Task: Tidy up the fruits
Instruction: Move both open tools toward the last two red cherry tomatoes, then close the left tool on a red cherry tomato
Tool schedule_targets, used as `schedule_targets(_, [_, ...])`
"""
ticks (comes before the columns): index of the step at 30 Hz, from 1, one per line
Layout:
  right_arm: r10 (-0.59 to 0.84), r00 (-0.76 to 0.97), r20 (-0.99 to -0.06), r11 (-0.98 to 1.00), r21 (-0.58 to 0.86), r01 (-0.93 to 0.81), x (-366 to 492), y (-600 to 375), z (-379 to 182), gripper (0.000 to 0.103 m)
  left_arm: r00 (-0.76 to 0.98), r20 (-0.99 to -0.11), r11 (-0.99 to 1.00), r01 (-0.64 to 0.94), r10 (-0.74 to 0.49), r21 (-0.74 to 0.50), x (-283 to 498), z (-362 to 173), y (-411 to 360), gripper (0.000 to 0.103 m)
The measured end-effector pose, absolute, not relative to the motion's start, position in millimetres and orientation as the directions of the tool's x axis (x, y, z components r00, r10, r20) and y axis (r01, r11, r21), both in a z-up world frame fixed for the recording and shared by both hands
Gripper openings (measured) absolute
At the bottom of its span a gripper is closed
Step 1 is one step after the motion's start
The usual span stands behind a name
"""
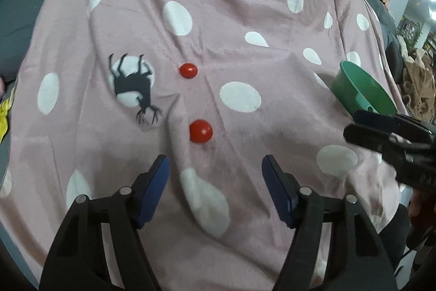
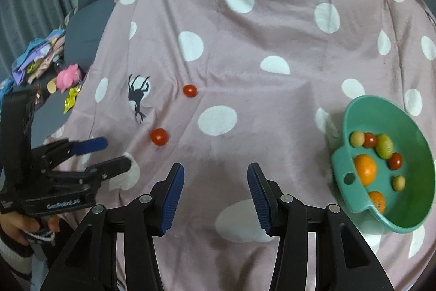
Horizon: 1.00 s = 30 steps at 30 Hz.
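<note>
A pink blanket (image 1: 245, 4) with white dots and black deer prints covers a soft surface, probably a bed. Two small red tomatoes lie loose on it. The nearer tomato (image 1: 201, 131) sits just ahead of the left claw (image 1: 215, 171), slightly left of the centre of its gap. The farther tomato (image 1: 188, 70) lies beyond it, apart from it and almost in line. The left claw is spread, with nothing between its blue pads (image 1: 156, 182).

The right claw (image 2: 215, 179) is also spread and empty, over bare blanket. To its right, close by, a green bowl (image 2: 408, 132) sits tilted, already holding two oranges, two more red tomatoes and some pale green and yellowish fruits.

The step in hand appears to be picking up the nearer tomato with the left claw. To do it well, shift the claw a little left so the tomato is centred, lower it until the pads flank the fruit's widest part, then close gently; the skin is smooth and round and could squirt out or bruise. The blanket is soft and wrinkled, so avoid pinching cloth with it. Then carry it right to the bowl.
</note>
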State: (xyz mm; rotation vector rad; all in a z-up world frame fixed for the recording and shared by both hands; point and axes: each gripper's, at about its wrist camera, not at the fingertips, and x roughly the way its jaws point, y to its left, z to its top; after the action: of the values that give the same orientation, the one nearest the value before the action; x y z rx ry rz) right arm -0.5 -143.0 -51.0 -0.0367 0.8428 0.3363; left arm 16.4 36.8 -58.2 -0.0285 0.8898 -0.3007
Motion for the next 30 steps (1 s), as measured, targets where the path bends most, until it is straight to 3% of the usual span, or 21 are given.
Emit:
schedule_targets(6, [0.274,0.592,-0.758,0.950,0.117,-0.290,9,-147,-62,0.049,0.576,-0.765,0.940,0.323,-0.288,-0.111,50,-66,17,0.070])
schedule_targets(14, [0.275,0.576,-0.770,0.953,0.137,-0.272,24,-159,-71,0.049,0.507,-0.839,0.939,0.344,-0.200,-0.015,80,-99,-6,0.071])
schedule_targets(18, [0.275,0.571,-0.773,0.955,0.149,-0.258,29,-164,-75,0.049,0.481,-0.791,0.898,0.400,-0.378,-0.185,72,-83,-3,0.071])
schedule_targets(24, [0.289,0.559,-0.777,0.952,0.170,-0.255,33,-165,-81,0.049,0.509,-0.816,0.936,0.337,-0.274,-0.105,85,-94,7,0.071])
schedule_targets(27, [0.296,0.553,-0.779,0.949,0.173,-0.265,33,-163,-82,0.049,0.518,-0.827,0.941,0.337,-0.216,-0.034,92,-103,0,0.061])
schedule_targets(30, [0.294,0.551,-0.781,0.949,0.169,-0.267,35,-162,-83,0.049,0.520,-0.830,0.949,0.313,-0.200,-0.032,104,-108,0,0.045])
